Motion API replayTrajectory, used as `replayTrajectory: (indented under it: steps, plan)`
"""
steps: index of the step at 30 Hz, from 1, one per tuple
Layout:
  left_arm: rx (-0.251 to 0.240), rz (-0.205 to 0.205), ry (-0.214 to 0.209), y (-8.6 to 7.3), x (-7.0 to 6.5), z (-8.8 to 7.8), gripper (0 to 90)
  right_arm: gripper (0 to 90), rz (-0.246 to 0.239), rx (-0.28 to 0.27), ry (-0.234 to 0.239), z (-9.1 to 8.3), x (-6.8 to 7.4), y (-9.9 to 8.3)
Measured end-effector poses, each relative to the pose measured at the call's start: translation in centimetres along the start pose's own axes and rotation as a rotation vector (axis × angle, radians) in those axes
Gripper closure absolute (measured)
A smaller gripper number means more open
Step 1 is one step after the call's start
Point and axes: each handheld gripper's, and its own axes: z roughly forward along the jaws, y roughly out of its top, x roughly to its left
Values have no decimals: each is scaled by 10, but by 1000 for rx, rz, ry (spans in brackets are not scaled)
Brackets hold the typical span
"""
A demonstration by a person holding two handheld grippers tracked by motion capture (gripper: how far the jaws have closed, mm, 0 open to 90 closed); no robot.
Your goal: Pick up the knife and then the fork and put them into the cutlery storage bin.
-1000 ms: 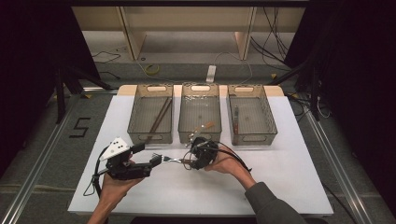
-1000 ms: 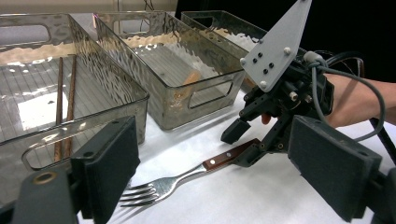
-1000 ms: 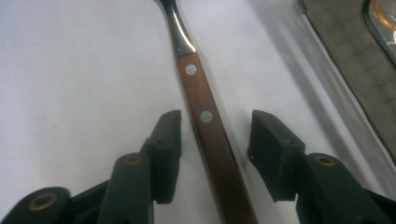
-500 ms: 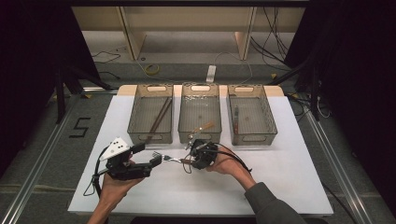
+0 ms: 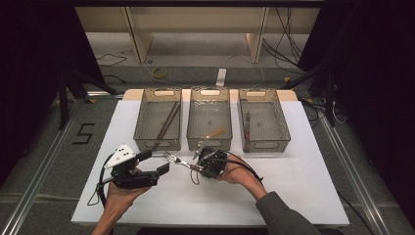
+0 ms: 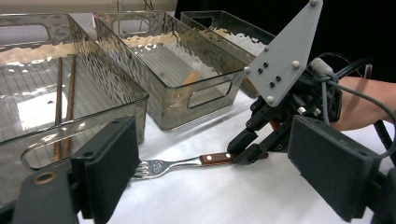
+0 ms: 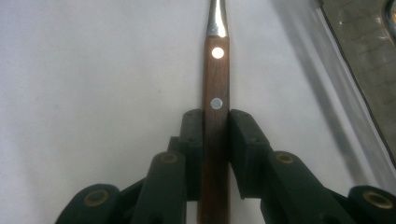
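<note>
Wooden-handled steel fork [image 6: 187,163] flat on white surface [image 5: 293,196] before bins; right claw [image 7: 215,122] just closing, pinching handle; left claw [image 6: 224,172] agape, empty. Probably light, stiff, slick tines; handle best

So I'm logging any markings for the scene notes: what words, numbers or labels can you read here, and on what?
"5": dark tape figure on the grey floor left of the table.
The fork bears an embossed mark near its tines, too blurred to read.
The three bins show no lettering.
</note>
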Motion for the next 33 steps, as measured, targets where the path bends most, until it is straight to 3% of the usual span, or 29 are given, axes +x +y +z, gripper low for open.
replayTrajectory:
  steps: [7, 11, 13, 14, 17, 21, 33]
  plan:
    - [-2, -1, 0, 0, 0, 0, 156, 766, 28, -22, 7, -4, 2, -2]
    - [1, 0, -1, 0, 1, -1, 156, 767, 17, -25, 22, -6, 2, -4]
    - [-1, -1, 0, 0, 0, -1, 156, 767, 33, -35, 25, -8, 3, -5]
    - [0, 0, 0, 0, 0, -1, 156, 767, 14, -55, 15, -9, 2, -6]
    - [-1, -1, 0, 0, 0, -1, 156, 767, 43, -71, 31, -15, 1, -7]
    - [-1, -4, 1, 0, 1, -1, 156, 767, 42, -94, 49, -20, 1, -10]
    - [-13, -11, 2, 1, 1, -3, 156, 766, 61, -193, 75, -52, -6, -20]
